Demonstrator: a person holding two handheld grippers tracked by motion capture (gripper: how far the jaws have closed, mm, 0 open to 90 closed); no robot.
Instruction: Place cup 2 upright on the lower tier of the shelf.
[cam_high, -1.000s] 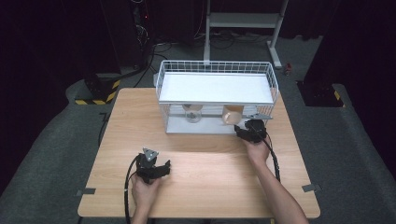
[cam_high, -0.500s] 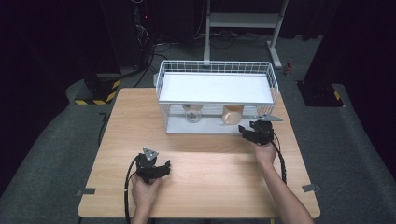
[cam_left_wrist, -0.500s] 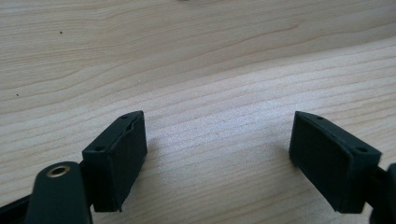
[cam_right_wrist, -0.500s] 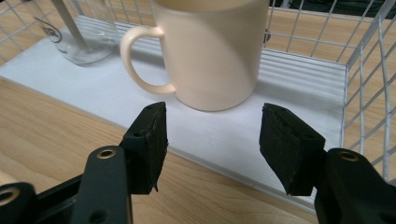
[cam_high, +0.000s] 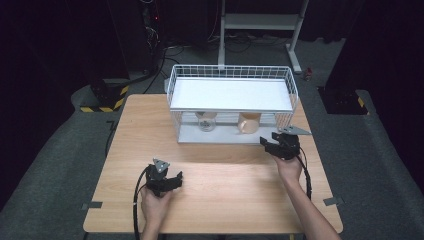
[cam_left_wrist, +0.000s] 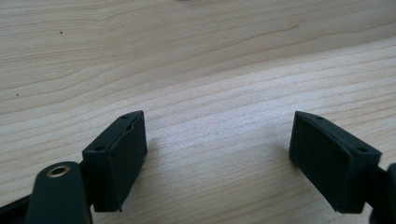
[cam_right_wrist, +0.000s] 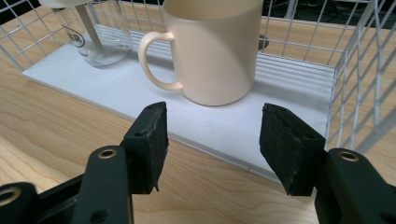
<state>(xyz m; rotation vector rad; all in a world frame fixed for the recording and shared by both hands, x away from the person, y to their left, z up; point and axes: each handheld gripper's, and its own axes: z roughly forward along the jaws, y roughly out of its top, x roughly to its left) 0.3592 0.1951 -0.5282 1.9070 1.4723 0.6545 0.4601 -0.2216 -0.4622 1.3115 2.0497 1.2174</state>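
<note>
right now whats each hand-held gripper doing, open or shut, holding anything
Left hand-held gripper: open, empty, over bare table.
Right hand-held gripper: open, empty, aimed at the cream mug on the rack's lower shelf.

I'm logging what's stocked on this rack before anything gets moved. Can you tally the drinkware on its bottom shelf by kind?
Cream mug: 1
Clear glass jar or cup: 1
Total: 2, both standing on the lower shelf of the white wire rack.
</note>
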